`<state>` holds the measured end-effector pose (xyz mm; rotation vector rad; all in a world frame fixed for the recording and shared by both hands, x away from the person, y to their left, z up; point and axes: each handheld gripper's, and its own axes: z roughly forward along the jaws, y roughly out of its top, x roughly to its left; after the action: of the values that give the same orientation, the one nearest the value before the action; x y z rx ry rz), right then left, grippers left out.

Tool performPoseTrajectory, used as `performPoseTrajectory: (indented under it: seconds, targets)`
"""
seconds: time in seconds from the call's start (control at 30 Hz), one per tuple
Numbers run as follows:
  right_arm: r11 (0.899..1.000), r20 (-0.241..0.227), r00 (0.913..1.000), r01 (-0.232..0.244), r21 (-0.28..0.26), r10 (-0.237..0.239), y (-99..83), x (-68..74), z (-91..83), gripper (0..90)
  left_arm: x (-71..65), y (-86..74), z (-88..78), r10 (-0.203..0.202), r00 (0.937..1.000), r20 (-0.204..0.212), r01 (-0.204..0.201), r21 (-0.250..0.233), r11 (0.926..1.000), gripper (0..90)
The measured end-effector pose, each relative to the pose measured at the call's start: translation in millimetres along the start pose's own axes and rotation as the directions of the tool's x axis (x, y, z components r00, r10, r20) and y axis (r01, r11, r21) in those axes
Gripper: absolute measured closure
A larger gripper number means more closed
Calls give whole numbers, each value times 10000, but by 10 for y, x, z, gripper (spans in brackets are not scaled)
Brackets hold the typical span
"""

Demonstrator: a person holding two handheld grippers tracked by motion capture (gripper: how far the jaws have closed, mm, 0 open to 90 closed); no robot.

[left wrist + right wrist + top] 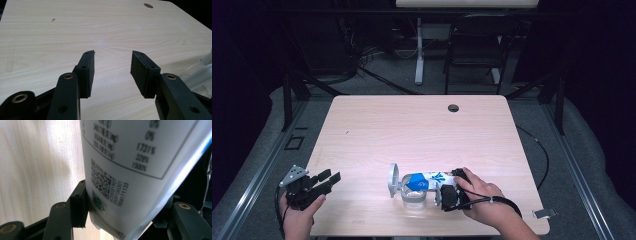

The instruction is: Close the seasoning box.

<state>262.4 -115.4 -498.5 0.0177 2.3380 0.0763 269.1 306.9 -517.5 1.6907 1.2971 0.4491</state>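
A white packet [424, 181] with blue print lies almost level over a clear glass jar [413, 198] whose hinged lid [393, 179] stands open. My right gripper [452, 183] is shut on the packet's right end near the table's front edge. In the right gripper view the packet [130, 157] shows a printed table and a square code, and my right gripper [125, 192] clamps its lower end. My left gripper [332, 175] hovers open over the table's front left corner with nothing in it. Its jaws [113, 53] stand wide over bare wood, with the jar's glass [202, 72] at the right edge.
The light wooden table [412, 125] has a round cable hole [453, 108] near its far edge. Behind it stand a dark chair [477, 45] and a white table leg [418, 55]. A small metal piece [544, 213] lies by the front right corner.
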Motion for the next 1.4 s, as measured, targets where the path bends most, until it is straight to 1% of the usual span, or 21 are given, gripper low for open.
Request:
performPoseTrajectory:
  seconds: [0.4,0.53,0.57,0.73,0.77,0.87,0.9,0.93,1.03,1.07,1.4]
  targets:
    - [9994,92,9995,288,187,-290,36,-27,-19,434,13,-3,0,-46,10000,10,45,48,10000,546]
    - [9991,136,9994,309,279,-312,49,-30,-18,435,18,-3,-3,-39,10000,10,39,48,10000,546]
    - [9982,186,9989,417,420,-425,58,-35,-28,435,19,-4,-3,-48,10000,12,48,40,10000,546]
    - [9975,186,9985,515,487,-524,64,-49,-32,435,24,-9,1,-85,10000,-6,85,0,10000,546]
    - [9980,183,9987,461,422,-469,62,-44,-26,435,24,-9,1,-88,10000,-10,88,-8,10000,546]
    - [9976,181,9986,496,473,-505,68,-48,-28,435,24,-8,-1,-88,10000,-11,88,-13,10000,546]
    - [9975,172,9986,491,500,-500,70,-50,-27,435,24,-9,0,-94,10000,-7,94,-15,10000,546]
    - [9966,180,9984,517,649,-529,76,-53,-33,435,24,-9,0,-92,10000,-9,92,-8,10000,546]
    - [9960,168,9984,532,712,-546,81,-54,-35,435,23,-9,0,-87,10000,-11,87,-9,10000,546]
    - [9968,142,9987,477,647,-488,79,-50,-30,435,23,-8,0,-87,10000,-13,87,-12,10000,546]
    - [9963,149,9984,532,673,-544,86,-53,-34,435,27,-12,3,-91,10000,-32,91,-8,10000,546]
